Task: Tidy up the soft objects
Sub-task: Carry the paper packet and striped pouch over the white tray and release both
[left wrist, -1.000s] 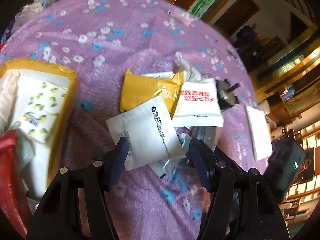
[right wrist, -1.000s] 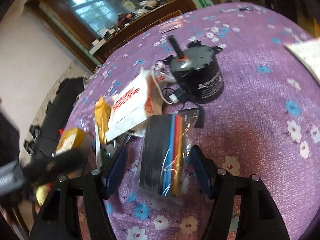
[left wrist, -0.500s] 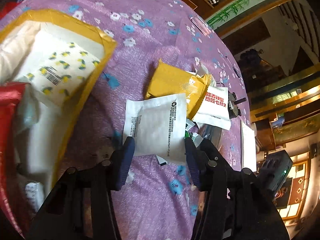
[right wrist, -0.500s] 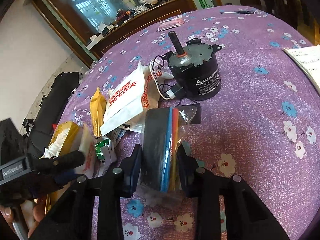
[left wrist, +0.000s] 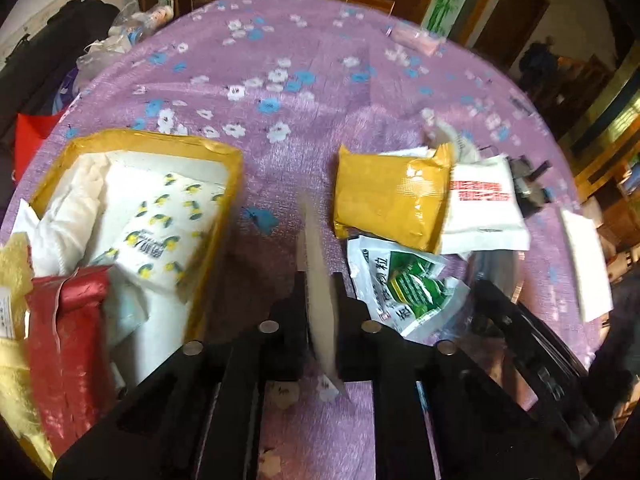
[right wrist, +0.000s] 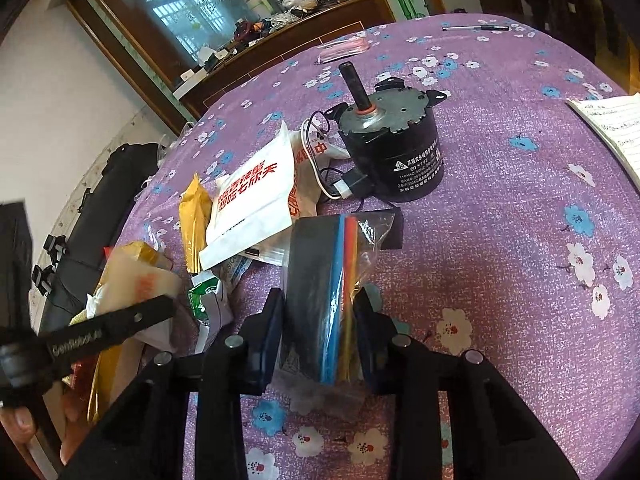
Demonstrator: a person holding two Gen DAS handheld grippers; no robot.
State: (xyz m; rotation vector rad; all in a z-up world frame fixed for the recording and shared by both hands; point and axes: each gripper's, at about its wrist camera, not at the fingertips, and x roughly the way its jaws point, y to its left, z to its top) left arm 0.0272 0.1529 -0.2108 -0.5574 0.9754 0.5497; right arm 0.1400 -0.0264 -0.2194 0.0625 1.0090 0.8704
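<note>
My left gripper (left wrist: 320, 280) has a flat white packet (left wrist: 316, 248) standing edge-on between its fingers, and the closing jaws pinch it. To its left a yellow box (left wrist: 224, 152) holds a lemon-print tissue pack (left wrist: 168, 232), white padding and a red pouch (left wrist: 68, 340). On the right lie a yellow pouch (left wrist: 390, 200), a white packet with red lettering (left wrist: 480, 208) and a green-and-white sachet (left wrist: 408, 284). My right gripper (right wrist: 320, 308) is shut on a clear bag of black, blue, red and yellow strips (right wrist: 320, 272) resting on the purple flowered cloth (right wrist: 500, 240).
A black electric motor (right wrist: 394, 148) with wires stands just beyond the bag. A notebook (right wrist: 612, 124) lies at the right edge, a pen (right wrist: 476, 28) and a pink wrapper (right wrist: 344, 48) at the far side. The left tool (right wrist: 100, 332) and a hand show at lower left.
The left jaws closed on the white packet and turned it on edge, uncovering the green sachet. The right jaws closed onto the bag of strips half a second ago and have held still since.
</note>
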